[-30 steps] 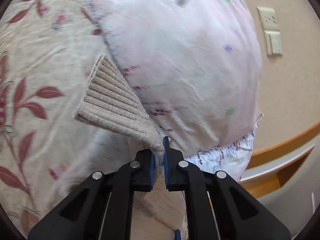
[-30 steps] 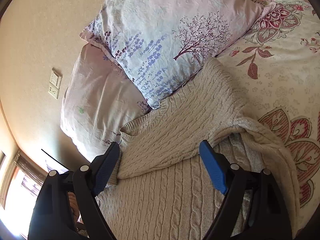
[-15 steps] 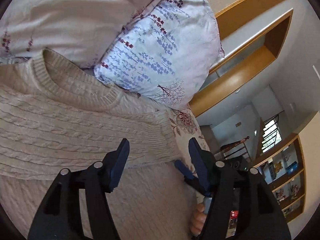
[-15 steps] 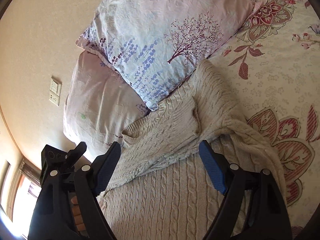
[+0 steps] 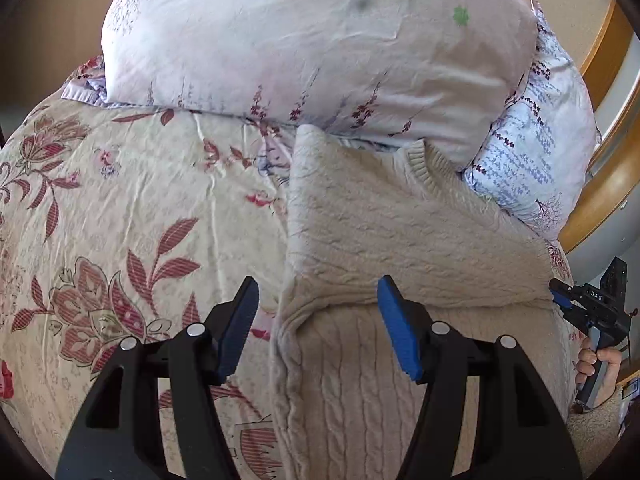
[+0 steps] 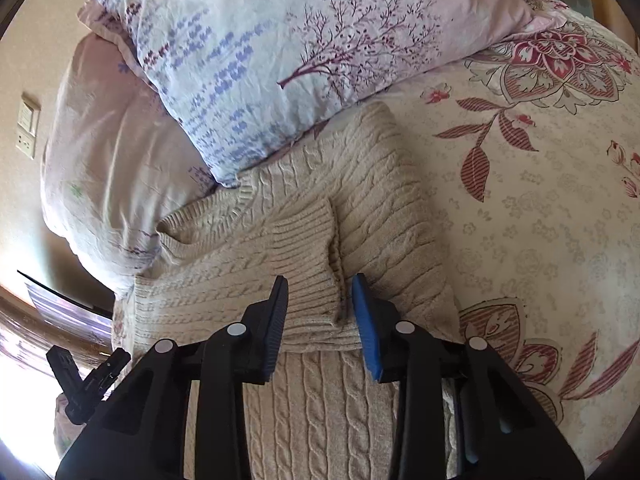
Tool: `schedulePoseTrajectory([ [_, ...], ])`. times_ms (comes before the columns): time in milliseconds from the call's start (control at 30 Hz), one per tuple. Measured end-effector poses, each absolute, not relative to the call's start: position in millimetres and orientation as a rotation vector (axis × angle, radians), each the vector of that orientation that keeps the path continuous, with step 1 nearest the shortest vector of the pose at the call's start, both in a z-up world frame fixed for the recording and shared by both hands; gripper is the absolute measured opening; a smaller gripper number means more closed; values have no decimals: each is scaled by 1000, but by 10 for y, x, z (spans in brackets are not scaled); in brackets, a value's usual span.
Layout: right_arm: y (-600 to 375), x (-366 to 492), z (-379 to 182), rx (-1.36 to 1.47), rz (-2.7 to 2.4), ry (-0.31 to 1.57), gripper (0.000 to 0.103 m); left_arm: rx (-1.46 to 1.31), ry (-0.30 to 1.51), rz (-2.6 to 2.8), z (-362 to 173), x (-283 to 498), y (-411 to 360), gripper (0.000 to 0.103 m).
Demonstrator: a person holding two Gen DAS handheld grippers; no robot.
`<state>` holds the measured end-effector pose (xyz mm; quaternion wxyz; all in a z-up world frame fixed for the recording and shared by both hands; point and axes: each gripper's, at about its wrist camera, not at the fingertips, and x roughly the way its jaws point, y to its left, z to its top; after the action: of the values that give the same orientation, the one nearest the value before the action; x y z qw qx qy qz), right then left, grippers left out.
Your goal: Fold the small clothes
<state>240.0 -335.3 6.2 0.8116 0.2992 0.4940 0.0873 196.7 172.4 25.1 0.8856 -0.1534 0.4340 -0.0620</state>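
A beige cable-knit sweater [image 5: 384, 216] lies on the floral bedspread [image 5: 120, 208], its neck against the pillows. One sleeve is folded across the chest, and its ribbed cuff [image 6: 304, 248] ends near the sweater's right side. My right gripper [image 6: 319, 286] straddles that cuff with its jaws closing. A narrow gap still shows beside the right pad [image 6: 362, 312]. My left gripper [image 5: 316, 292] stands open above the sweater's folded left edge, holding nothing. Each gripper shows small in the other's view: the right gripper [image 5: 560, 298] in a hand, the left gripper [image 6: 116, 360] at the lower left.
Two pillows lean behind the sweater: a pale pink pillow [image 5: 312, 40] and a lilac tree-print pillow [image 6: 300, 48]. A wooden bed frame [image 5: 600, 200] curves along the right. A wall socket plate [image 6: 26, 128] sits on the beige wall. Bedspread stretches to either side of the sweater.
The left gripper let go of the cuff, opened and swung to the sweater's left edge. The sleeve now lies across the chest. The right gripper's jaws narrowed around the cuff.
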Motion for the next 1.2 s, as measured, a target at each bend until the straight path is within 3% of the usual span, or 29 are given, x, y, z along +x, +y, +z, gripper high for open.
schedulePoseTrajectory([
  [100, -3242, 2381, 41, 581, 207, 1047, 10, -290, 912, -151, 183, 1941, 1686, 62],
  [333, -3157, 2296, 514, 460, 186, 813, 9, -213, 926, -142, 79, 1969, 1524, 61],
  [533, -3120, 2458, 60, 385, 65, 998, 9, -144, 915, -110, 60, 1966, 1446, 61],
  [700, -3137, 2465, 71, 385, 69, 1000, 10, -145, 908, -105, 66, 1970, 1445, 61],
  [800, -3265, 2365, 163, 482, 123, 994, 21, -188, 909, -151, 93, 1904, 1467, 61],
  [867, -3407, 2194, 274, 539, 167, 955, 35, -219, 896, -194, 142, 1802, 1490, 63],
  [933, -3573, 1994, 375, 580, 199, 925, 56, -222, 868, -219, 211, 1661, 1517, 64],
  [1200, -4067, 1234, 310, 721, 273, 978, 56, -366, 843, -333, 226, 1070, 1736, 64],
])
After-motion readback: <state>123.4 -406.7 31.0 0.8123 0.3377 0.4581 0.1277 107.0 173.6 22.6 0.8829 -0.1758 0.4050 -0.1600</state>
